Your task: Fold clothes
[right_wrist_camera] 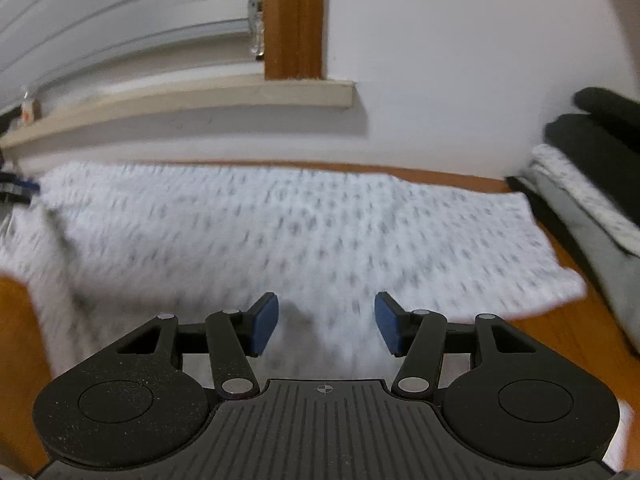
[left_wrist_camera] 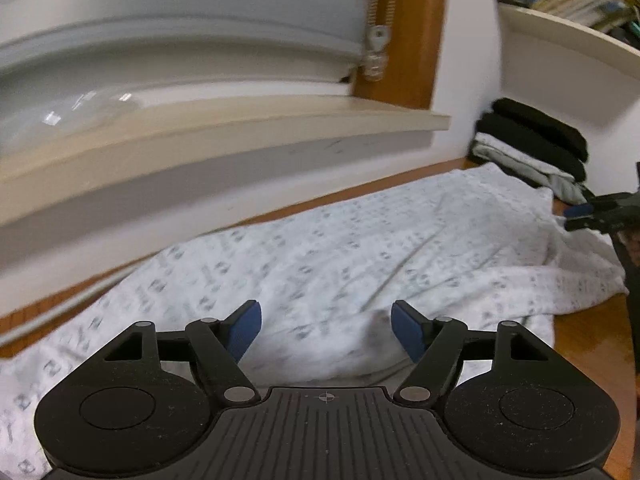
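Left wrist view: the left gripper (left_wrist_camera: 326,330) hovered low over a white patterned garment (left_wrist_camera: 340,248), its blue pads spread wide with nothing between them.
Right wrist view: the right gripper (right_wrist_camera: 326,322) hung over the same garment (right_wrist_camera: 280,232), likewise spread wide and empty.
Garment: it lay spread across the wooden tabletop (left_wrist_camera: 588,344) under the window sill (left_wrist_camera: 224,128), mostly flat, with creases and a bunched, doubled-over edge at its right end.
Stack: folded clothes (left_wrist_camera: 536,148), black on top of grey and white, sat at the right against the wall, just beside the garment.
Step in hand: by my reading, somewhere between grips; the pictures fit a garment laid out for folding as well as one partway folded.
Next move: any pinch would call for both grippers to close on matching edges.
Blur: both views were smeared, so finer cloth detail was unclear.
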The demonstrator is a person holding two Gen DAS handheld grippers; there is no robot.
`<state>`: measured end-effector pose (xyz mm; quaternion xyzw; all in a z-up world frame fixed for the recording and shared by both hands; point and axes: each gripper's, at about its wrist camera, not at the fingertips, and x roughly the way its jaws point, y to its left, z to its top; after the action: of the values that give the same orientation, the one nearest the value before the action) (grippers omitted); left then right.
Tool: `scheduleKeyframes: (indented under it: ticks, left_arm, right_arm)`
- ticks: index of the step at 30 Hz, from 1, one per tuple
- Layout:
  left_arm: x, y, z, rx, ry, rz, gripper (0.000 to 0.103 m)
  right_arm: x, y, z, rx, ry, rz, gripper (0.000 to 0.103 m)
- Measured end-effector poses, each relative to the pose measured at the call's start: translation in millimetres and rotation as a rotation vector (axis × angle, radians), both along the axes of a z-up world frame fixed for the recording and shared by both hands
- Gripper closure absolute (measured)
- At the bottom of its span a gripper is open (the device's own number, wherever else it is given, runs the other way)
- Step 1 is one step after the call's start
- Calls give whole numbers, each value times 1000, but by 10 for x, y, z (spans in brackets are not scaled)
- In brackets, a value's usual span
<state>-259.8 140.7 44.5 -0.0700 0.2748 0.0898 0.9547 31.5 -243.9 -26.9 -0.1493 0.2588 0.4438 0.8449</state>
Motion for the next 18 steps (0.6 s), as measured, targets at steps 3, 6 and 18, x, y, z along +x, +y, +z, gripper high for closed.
scheduleKeyframes:
  ticks: [3, 6, 18]
  left_arm:
    - [142, -289, 96, 67, 5, -34, 28]
    - [277, -620, 167, 130, 5, -108, 28]
    - [842, -1739, 52, 334, 130, -468, 28]
  right_arm:
    - [-262, -265, 54, -44, -25, -15, 49]
    - [-555, -525, 98, -118, -83, -29, 50]
    - [-1238, -1001, -234, -349, -147, 48, 59]
